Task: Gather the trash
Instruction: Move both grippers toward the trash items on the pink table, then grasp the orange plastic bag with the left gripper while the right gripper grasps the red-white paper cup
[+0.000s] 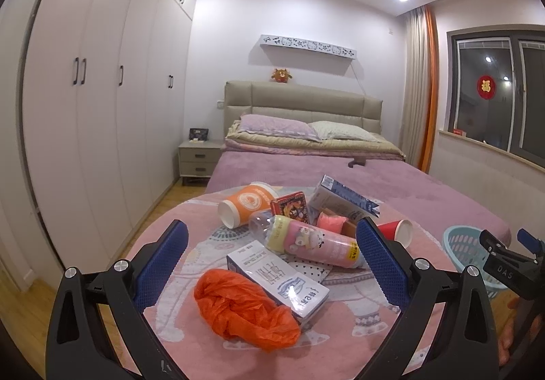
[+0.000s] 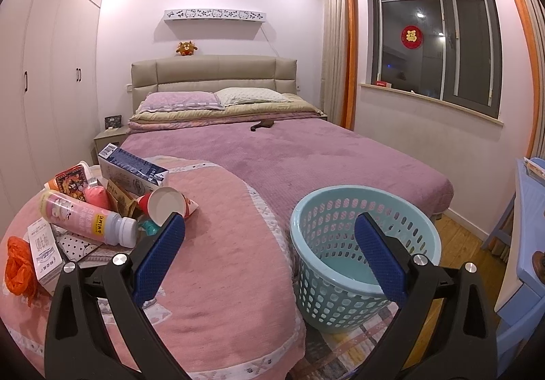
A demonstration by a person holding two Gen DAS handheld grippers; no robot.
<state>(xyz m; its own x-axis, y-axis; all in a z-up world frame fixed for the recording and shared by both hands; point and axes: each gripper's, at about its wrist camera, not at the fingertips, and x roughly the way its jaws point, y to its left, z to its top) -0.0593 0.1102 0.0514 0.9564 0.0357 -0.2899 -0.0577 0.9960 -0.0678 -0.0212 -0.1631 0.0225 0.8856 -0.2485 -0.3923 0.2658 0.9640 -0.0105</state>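
Note:
A pile of trash lies on a pink quilt [image 1: 190, 216] at the foot of the bed: an orange plastic bag [image 1: 242, 308], a white carton [image 1: 279, 278], a pink bottle [image 1: 306, 240], an orange cup [image 1: 243, 204], a blue-white carton [image 1: 344, 196] and a red cup [image 1: 396, 232]. My left gripper [image 1: 272, 250] is open above the pile, empty. My right gripper [image 2: 270, 243] is open and empty, over the rim of a light blue basket [image 2: 340, 291] on the floor beside the bed. The pile also shows in the right wrist view, with the pink bottle [image 2: 85, 216] at the left.
The purple bed [image 2: 306, 158] stretches back to pillows and a headboard. White wardrobes [image 1: 102, 90] line the left wall. A nightstand [image 1: 199, 158] stands by the bed. A blue piece of furniture [image 2: 524, 243] is at the right, under the window.

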